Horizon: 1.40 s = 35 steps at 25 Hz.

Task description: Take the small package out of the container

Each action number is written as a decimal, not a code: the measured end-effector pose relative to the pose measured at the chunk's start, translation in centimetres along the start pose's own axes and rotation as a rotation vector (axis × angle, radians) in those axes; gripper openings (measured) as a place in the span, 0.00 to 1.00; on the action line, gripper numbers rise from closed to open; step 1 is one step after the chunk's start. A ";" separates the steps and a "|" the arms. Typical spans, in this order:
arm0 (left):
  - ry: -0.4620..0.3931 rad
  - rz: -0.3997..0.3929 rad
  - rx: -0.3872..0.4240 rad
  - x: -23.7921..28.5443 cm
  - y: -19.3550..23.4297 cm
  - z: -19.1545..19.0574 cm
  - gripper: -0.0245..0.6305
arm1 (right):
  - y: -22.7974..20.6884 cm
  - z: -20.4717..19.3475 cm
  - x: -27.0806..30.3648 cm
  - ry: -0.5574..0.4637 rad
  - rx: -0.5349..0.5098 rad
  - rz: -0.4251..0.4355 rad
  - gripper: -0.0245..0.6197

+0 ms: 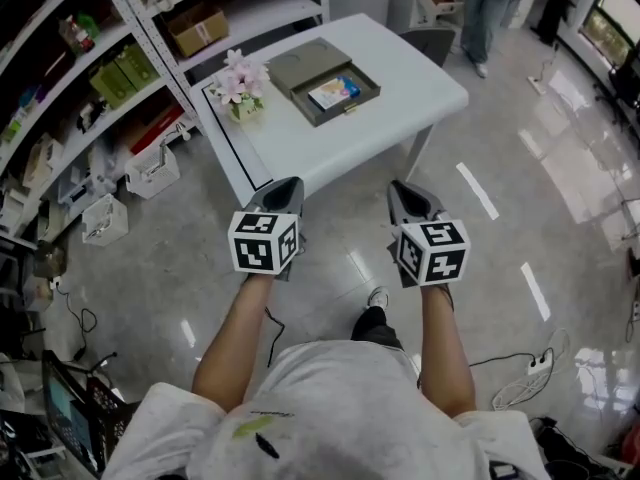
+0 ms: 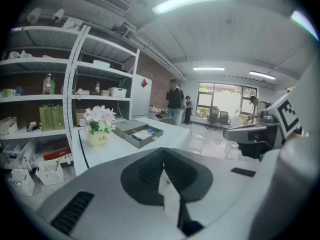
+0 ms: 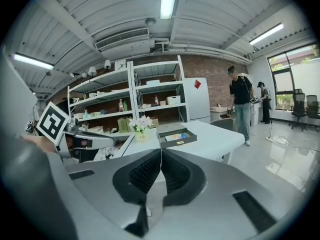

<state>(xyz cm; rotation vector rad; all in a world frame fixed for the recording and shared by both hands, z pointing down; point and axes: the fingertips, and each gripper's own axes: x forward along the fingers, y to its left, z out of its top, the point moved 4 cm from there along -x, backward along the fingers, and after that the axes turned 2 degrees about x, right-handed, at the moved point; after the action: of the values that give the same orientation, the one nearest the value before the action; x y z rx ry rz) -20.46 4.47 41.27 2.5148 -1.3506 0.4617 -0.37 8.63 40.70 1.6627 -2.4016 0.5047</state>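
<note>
White desk [image 1: 300,148] stands ahead of the person, well apart from both grippers, which are held out over the glossy floor [image 1: 520,198] short of the desk's near edge.

Container [image 1: 350,106]: a grey-green box lying open on the desk, its lid folded flat behind it. The small package [image 1: 334,92], blue and yellow, lies flat inside the open tray. Nothing touches it.

Left gripper [image 1: 281,194]: the left gripper view shows its fingers [image 2: 150,171] closed fully together at the tips, with nothing between them. It points towards the desk.

Right gripper [image 1: 409,197]: the right gripper view shows its fingers [image 3: 176,171] likewise pressed together and empty. It is level with the left gripper and beside it, the two apart.

Flower pot [image 1: 240,90]: pink and white blooms in a pale pot, standing upright on the desk just left of the container.

Shelving [image 1: 90,88] with boxes and bottles runs along the left of the desk. A person [image 1: 487,8] stands on the floor beyond the desk's far end.
</note>
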 end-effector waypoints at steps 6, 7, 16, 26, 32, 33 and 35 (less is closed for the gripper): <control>0.002 0.029 -0.005 5.0 -0.7 2.6 0.04 | -5.1 2.2 2.8 0.009 -0.004 0.033 0.04; 0.001 0.035 -0.007 5.8 -0.7 3.0 0.04 | -5.9 2.5 3.2 0.011 -0.007 0.039 0.04; 0.004 0.089 -0.001 11.6 -1.8 5.6 0.04 | -11.9 4.5 6.3 0.023 -0.020 0.099 0.04; 0.009 0.153 0.006 15.5 -1.9 7.3 0.13 | -15.9 6.1 8.8 0.014 -0.026 0.160 0.04; 0.029 0.162 0.028 17.6 -1.0 7.9 0.19 | -17.2 6.7 10.5 0.021 -0.035 0.190 0.04; 0.032 0.161 0.031 18.0 -0.7 8.0 0.21 | -17.4 6.8 10.8 0.021 -0.037 0.194 0.04; 0.038 0.155 0.040 18.7 -0.2 8.2 0.23 | -17.6 6.9 11.4 0.025 -0.041 0.199 0.04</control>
<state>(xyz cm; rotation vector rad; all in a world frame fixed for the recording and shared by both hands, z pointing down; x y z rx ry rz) -9.26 -12.61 40.97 2.4299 -1.5431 0.5700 12.22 -9.43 41.17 1.3999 -2.5551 0.4992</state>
